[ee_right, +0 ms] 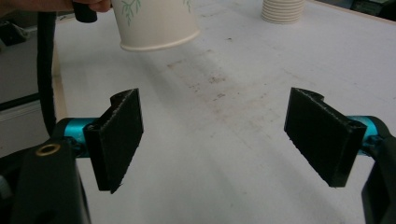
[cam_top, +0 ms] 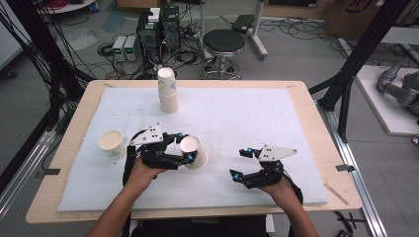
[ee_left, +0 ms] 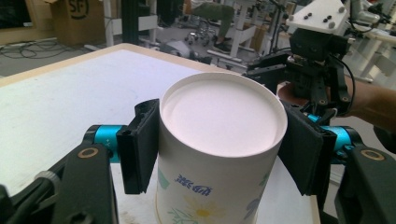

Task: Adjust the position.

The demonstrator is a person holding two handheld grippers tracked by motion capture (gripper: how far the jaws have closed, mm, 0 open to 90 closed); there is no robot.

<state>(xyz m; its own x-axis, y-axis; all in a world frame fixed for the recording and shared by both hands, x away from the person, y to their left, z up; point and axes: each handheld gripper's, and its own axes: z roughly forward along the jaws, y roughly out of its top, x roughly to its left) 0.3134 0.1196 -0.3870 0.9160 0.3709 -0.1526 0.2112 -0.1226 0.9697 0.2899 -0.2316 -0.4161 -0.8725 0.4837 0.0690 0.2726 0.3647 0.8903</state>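
Gripping an upturned paper cup (cam_top: 193, 151) in the left gripper (cam_top: 184, 147), lifted off the white mat (cam_top: 247, 113); right gripper (cam_top: 242, 164) at four o'clock, jaws spread, empty.

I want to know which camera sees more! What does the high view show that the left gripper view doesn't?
High view alone: a stack of paper cups at the far side of the white mat, and a single open cup on the left. Left gripper view alone: the flower print on the held cup, close up between the pads. Both: that cup in the left gripper, and the right gripper, open.
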